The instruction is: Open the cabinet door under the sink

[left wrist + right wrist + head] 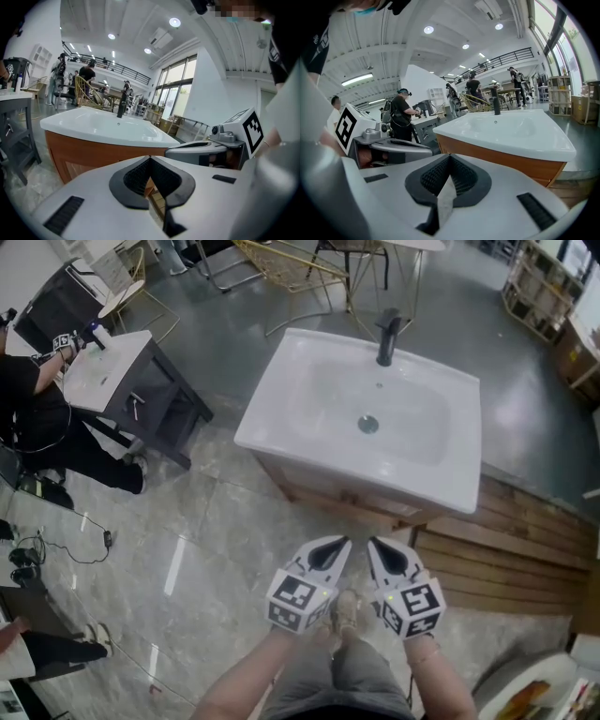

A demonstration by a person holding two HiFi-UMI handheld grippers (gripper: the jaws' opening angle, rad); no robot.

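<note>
A white sink (370,418) with a black tap (387,336) sits on a wooden cabinet (347,495); the cabinet front shows below the basin (93,152) (506,157). Both grippers hang side by side in front of the cabinet, apart from it. My left gripper (339,547) is shut and holds nothing. My right gripper (375,547) is shut and holds nothing too. In the left gripper view the right gripper (206,150) shows at the right; in the right gripper view the left gripper (389,147) shows at the left. The cabinet door itself is mostly hidden under the basin rim.
A dark side table (141,390) with a white top stands to the left, with a seated person (37,418) beside it. Wooden slats (516,549) lie on the floor at the right. Wire chairs (291,268) stand behind the sink. Cables (56,545) trail on the marble floor.
</note>
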